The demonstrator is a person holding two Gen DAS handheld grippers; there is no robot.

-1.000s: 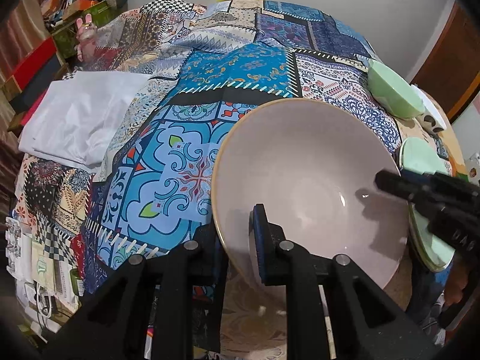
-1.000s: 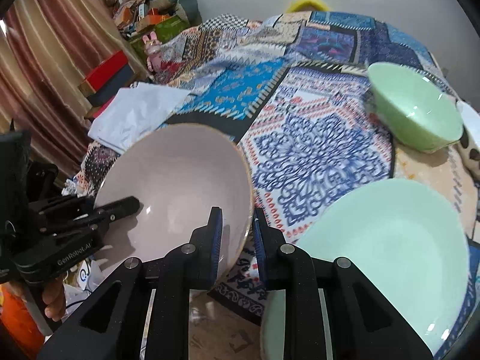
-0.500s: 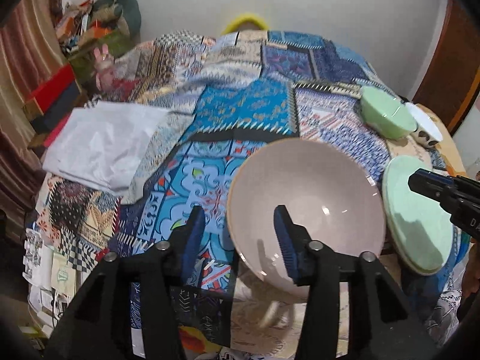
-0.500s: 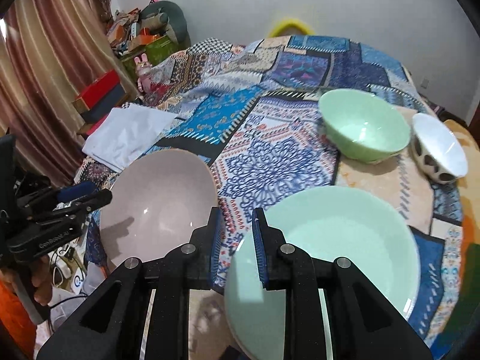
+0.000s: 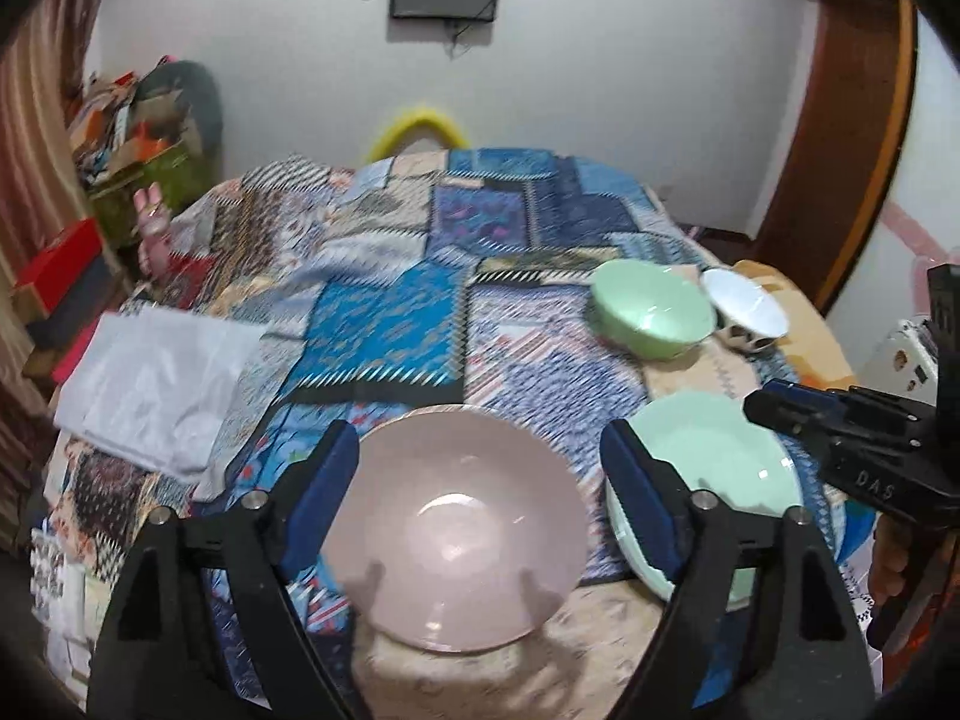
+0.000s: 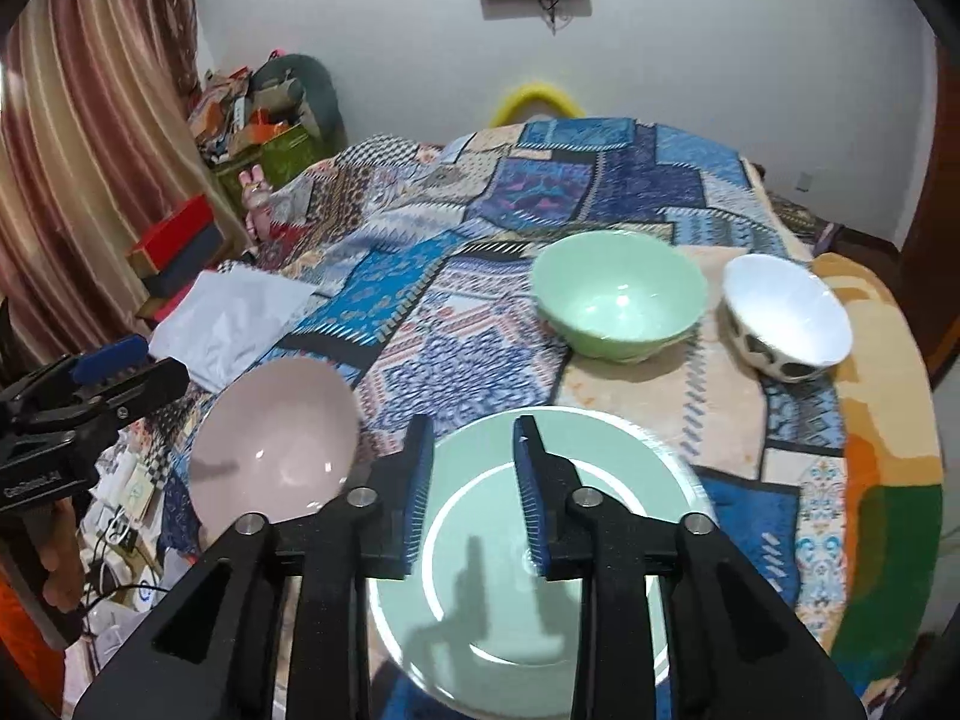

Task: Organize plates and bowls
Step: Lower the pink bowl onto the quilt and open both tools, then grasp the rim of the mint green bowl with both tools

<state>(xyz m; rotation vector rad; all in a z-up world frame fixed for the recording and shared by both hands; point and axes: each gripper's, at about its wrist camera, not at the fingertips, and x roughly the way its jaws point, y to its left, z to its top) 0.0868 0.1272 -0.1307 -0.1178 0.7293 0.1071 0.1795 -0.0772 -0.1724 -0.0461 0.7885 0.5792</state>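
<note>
Surface: we see a round surface [image 6: 798, 438] under a patchwork cloth [image 6: 540, 192], in a room with white walls.
Pink bowl [image 5: 456, 528]: it stands at the near edge, beside the green plate [image 6: 558, 540].
Left claw [image 5: 480, 480]: its jaws are opening wide above the pink bowl; we see nothing gripped.
Right claw [image 6: 471, 480]: its jaws are opening over the green plate, holding nothing.
Far side: a green bowl [image 6: 618, 300] stands just beside a white bowl [image 6: 786, 318].

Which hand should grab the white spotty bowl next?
Probably the right. The white spotted bowl sits on the right gripper's side, beyond the green plate. The left gripper hangs over the pink bowl, farther away. Both are opening, holding nothing.
</note>
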